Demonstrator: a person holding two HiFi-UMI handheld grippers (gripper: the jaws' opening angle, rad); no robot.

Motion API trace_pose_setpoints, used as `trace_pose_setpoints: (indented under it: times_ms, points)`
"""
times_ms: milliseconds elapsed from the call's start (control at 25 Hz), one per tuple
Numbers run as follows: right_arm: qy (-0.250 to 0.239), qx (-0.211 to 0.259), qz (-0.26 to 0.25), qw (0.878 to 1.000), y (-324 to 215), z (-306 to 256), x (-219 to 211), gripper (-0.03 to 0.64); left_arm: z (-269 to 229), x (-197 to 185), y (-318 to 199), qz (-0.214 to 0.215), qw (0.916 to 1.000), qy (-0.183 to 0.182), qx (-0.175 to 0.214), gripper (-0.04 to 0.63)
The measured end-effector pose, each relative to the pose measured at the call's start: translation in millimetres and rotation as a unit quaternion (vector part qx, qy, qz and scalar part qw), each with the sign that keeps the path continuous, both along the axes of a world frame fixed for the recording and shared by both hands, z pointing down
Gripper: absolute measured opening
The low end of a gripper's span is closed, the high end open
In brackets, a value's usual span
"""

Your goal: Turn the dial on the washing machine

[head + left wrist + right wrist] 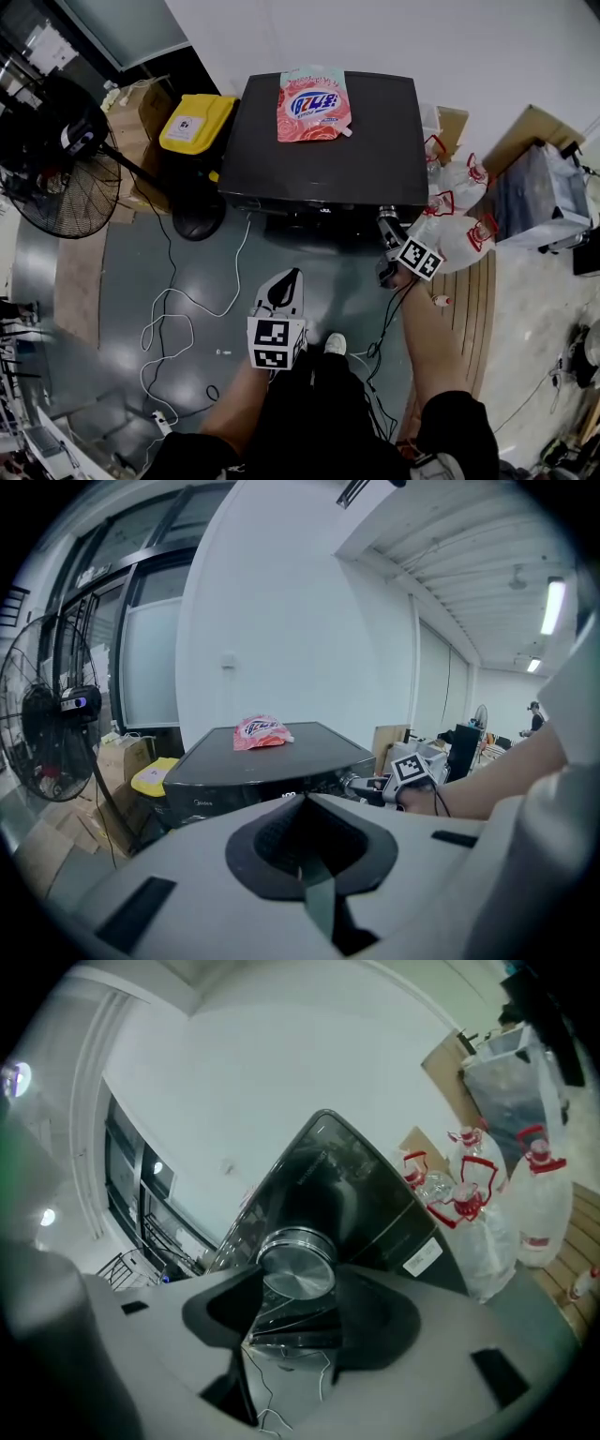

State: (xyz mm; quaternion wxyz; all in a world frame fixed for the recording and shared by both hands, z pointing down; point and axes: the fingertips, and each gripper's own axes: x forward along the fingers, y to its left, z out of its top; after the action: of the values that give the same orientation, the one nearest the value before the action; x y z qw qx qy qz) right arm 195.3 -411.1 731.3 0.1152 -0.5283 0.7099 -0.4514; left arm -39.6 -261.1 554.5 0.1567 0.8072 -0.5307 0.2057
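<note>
The black washing machine (319, 141) stands ahead of me, with a pink detergent pouch (314, 103) lying on its lid. Its round silver dial (295, 1265) sits on the front panel near the right corner. My right gripper (298, 1283) is rolled sideways and reaches onto that panel; its two jaws press against the dial's sides. In the head view the right gripper (389, 227) touches the machine's front right. My left gripper (284, 286) hangs back over the floor, shut and empty, pointing at the machine (272, 761). The pouch (261, 732) and the right gripper (375, 787) show in the left gripper view.
A standing fan (56, 169) and a yellow-lidded bin (197, 122) are left of the machine. Clear water jugs with red handles (459, 216) crowd its right side beside a wooden pallet (478, 300). White cables (178, 319) trail across the grey floor.
</note>
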Motion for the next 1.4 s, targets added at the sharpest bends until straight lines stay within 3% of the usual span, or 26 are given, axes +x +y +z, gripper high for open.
trace_pose_setpoints:
  times_ms: [280,400,560,680,960,1080,1200,1320,1400]
  points:
    - [-0.041,0.001,0.005,0.999,1.3,1.1,1.9,0.239,3.1,3.3,-2.2,0.006,1.0000,-0.001,-0.003,0.012]
    - [-0.093,0.002,0.011,0.996,0.5,0.9,1.9,0.239,5.0,4.1,-3.7,0.007,1.0000,-0.003,-0.004,0.012]
    - [-0.187,0.002,0.024,0.982,1.6,3.0,2.7,0.239,7.0,4.9,-6.3,0.008,0.9999,-0.007,-0.007,0.012]
    - [-0.213,0.011,0.030,0.976,1.3,4.7,3.3,0.239,9.3,5.8,-9.3,0.009,0.9999,-0.009,-0.006,0.012]
    - [-0.140,0.005,0.066,0.988,6.5,3.7,4.6,0.234,6.1,12.1,-13.6,0.016,0.9999,-0.002,-0.003,0.012]
    - [-0.096,0.009,0.071,0.993,20.7,-11.3,-1.2,0.185,-6.8,11.0,-14.5,0.023,0.9997,0.004,0.012,0.012]
    - [-0.020,0.031,0.064,0.997,39.8,-40.1,-6.0,0.103,-22.6,8.4,-15.0,0.030,0.9990,0.014,0.030,0.012]
    - [0.057,0.070,0.065,0.994,57.7,-83.0,-7.5,0.001,-38.7,5.1,-16.5,0.036,0.9980,0.026,0.046,0.012]
    - [0.102,0.102,0.062,0.988,69.0,-119.2,-13.5,-0.002,-50.3,1.8,-16.5,0.039,0.9970,0.034,0.057,0.012]
